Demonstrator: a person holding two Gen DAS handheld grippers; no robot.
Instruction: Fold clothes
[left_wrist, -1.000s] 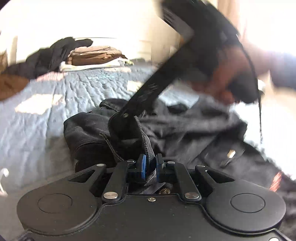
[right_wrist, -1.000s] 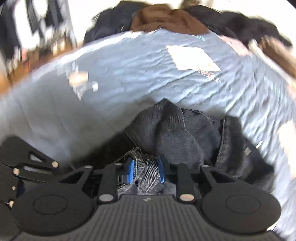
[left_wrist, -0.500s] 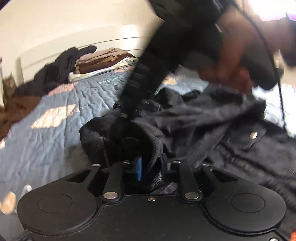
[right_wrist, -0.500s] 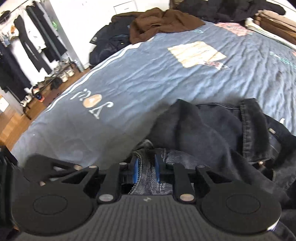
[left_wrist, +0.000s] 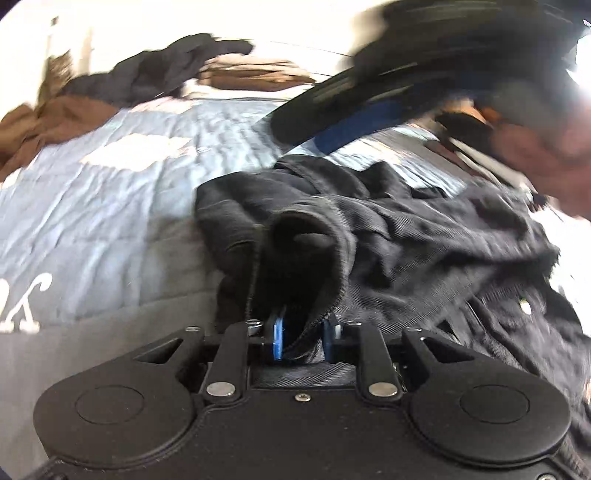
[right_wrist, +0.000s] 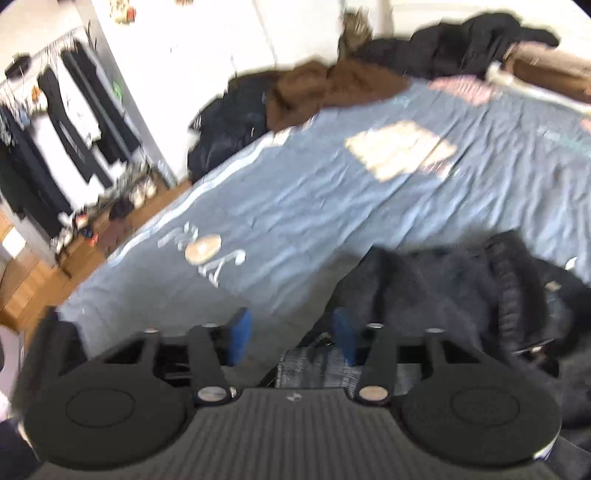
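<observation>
The dark jeans (left_wrist: 424, 236) lie in a crumpled heap on the blue bedspread (left_wrist: 110, 206), at the near side of the bed. They look soft and floppy but thick, so they will likely feel a bit heavy and will sag and bunch if lifted by one spot. The thick stitched edges and the waistband look like the best places to hold, because they are firm and should not slip out. The left gripper (left_wrist: 301, 338) has a fold of the stitched hem between its jaws, which have just been opening a little; the cloth fills the gap, so it looks pinched there. The right gripper (right_wrist: 291, 336) has just been opening too. Its jaws are spread apart, with some grey cloth lying low between them, but the pads do not press it. Other clothes (right_wrist: 332, 85) are piled at the far end of the bed.
</observation>
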